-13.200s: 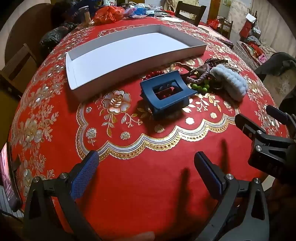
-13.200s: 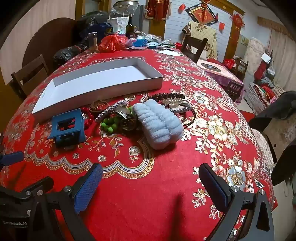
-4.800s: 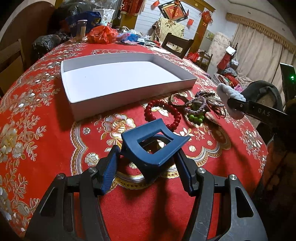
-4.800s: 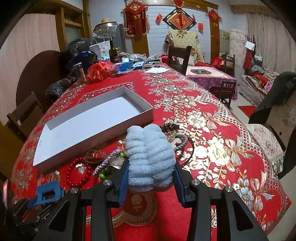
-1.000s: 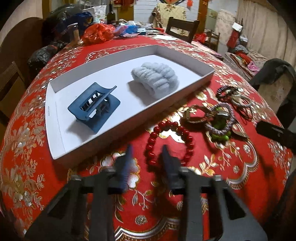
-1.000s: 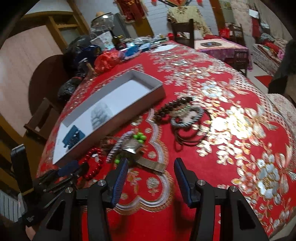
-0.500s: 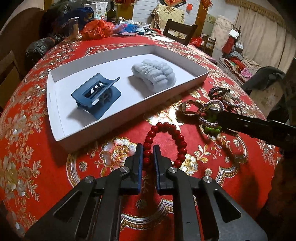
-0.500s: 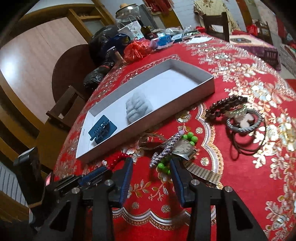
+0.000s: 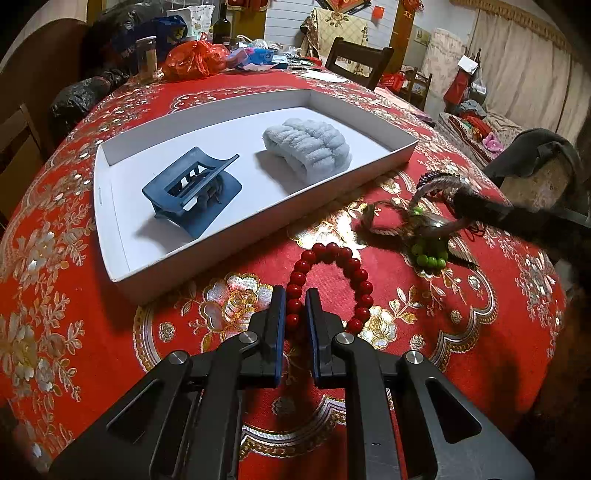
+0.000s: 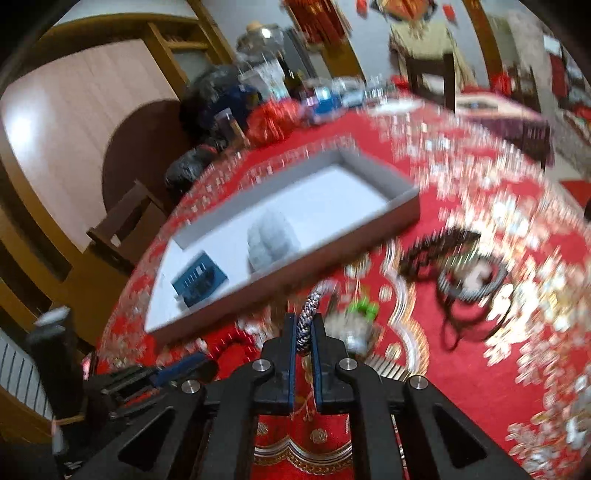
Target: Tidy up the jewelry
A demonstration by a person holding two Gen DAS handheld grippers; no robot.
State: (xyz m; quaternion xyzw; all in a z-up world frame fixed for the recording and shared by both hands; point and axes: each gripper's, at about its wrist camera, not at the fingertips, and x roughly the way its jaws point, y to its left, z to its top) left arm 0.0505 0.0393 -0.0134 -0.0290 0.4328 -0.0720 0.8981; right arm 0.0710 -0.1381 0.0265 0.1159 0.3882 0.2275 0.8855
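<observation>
Both jaws clamped on bracelets beside the tray (image 9: 400,149).
The left gripper (image 9: 295,306) pinches one bead of the red bracelet (image 9: 334,280); the right gripper (image 10: 303,326) holds a braided bracelet (image 10: 309,314) that may drag its tangled neighbours.

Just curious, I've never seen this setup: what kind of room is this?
Most likely a home dining room: a big table under a red floral tablecloth, a wooden dining chair at its far side, curtains, and household clutter like a wine bottle.

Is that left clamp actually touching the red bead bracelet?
Touching. The left wrist view shows the left gripper shut on the red bead bracelet, beads pinched between both pads.
</observation>
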